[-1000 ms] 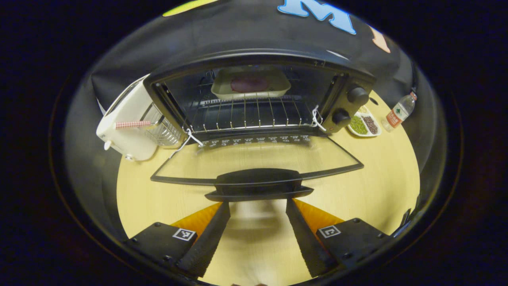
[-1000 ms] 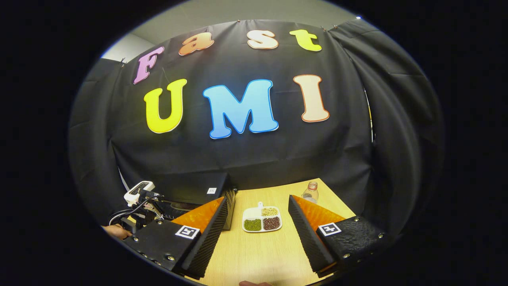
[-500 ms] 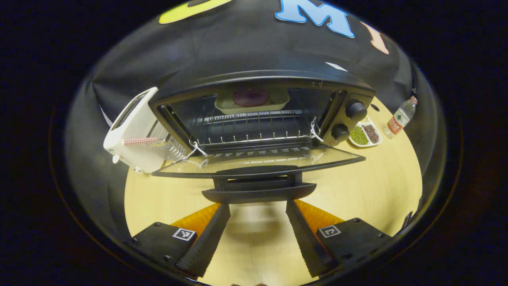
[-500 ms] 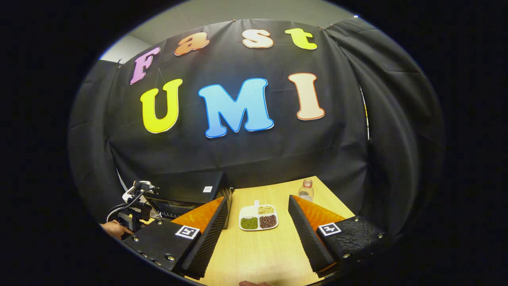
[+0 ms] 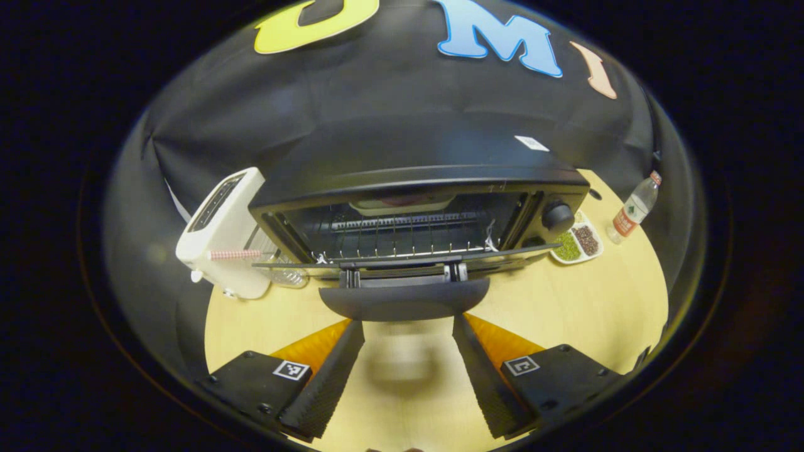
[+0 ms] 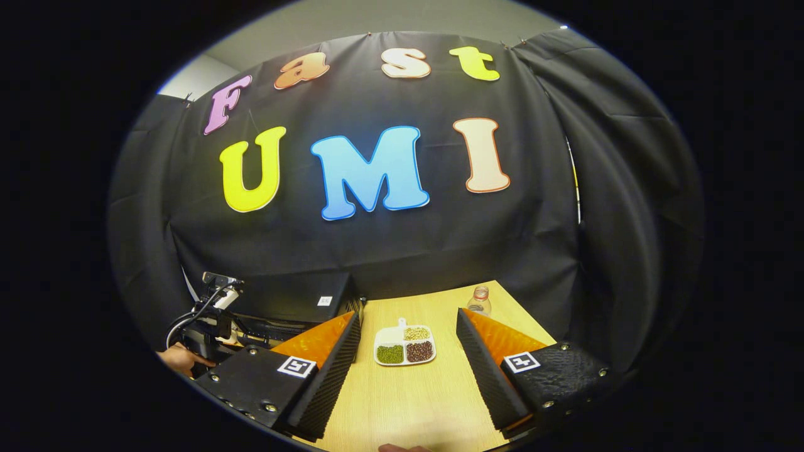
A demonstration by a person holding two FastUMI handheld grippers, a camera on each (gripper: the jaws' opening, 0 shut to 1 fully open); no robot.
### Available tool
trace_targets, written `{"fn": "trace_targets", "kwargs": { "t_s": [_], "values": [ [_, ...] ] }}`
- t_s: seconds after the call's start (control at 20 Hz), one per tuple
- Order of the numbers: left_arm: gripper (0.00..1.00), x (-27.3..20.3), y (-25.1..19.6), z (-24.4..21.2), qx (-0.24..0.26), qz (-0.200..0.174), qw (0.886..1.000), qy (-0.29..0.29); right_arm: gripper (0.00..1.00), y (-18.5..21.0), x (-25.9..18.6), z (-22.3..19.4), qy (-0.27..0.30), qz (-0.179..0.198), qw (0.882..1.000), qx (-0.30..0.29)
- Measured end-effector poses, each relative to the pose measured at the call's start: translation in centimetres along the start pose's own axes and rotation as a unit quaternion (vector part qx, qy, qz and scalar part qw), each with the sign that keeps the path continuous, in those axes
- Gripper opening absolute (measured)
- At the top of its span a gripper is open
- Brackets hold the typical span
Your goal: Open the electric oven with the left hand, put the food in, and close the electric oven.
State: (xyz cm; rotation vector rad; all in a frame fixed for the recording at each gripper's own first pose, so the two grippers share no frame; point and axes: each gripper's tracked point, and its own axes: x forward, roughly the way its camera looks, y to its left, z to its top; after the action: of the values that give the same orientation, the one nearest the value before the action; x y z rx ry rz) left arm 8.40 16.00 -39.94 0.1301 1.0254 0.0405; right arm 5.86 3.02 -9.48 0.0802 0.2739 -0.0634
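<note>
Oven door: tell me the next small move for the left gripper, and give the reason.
Probably push up and forward on the door handle to swing the oven door shut. The dish of food already sits on the rack inside the oven, the door lies about level, and the left gripper is open just below the handle, gripping nothing.

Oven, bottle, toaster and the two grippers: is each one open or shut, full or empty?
Oven door: partly open, swung up about level.
Tray of food: inside the oven, on the rack.
Left gripper: fingers open, holding nothing, just below the door handle.
Right gripper: fingers open, holding nothing.
Bottle: upright, capped.
Divided dish: beans in its compartments.
Toaster: upright beside the oven.
</note>
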Motion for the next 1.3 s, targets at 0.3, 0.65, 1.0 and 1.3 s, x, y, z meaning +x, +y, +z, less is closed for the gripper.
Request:
{"fn": "trace_targets", "kwargs": {
  "t_s": [0.3, 0.65, 1.0, 1.3],
  "values": [
    [0.96, -2.6, -1.1, 1.9, 0.014, -0.004, 0.999, -0.039, 0.93, 0.0, -0.6, 0.1, -0.003, 0.001, 1.0, -0.002],
    [1.0, -15.9, -4.0, 11.5, -0.005, -0.002, 0.964, -0.265, 0.93, 0.9, -2.0, 3.9, -0.06, 0.022, 0.998, -0.023],
    [1.0, -32.1, -6.7, 16.8, -0.042, -0.025, 0.906, -0.421, 0.93, 3.4, -5.1, 10.7, -0.122, 0.063, 0.99, 0.005],
    [0.98, -35.2, -5.6, 16.7, -0.035, -0.012, 0.899, -0.436, 0.94, 4.2, -6.3, 11.6, -0.139, 0.067, 0.988, -0.016]
  ]
}}
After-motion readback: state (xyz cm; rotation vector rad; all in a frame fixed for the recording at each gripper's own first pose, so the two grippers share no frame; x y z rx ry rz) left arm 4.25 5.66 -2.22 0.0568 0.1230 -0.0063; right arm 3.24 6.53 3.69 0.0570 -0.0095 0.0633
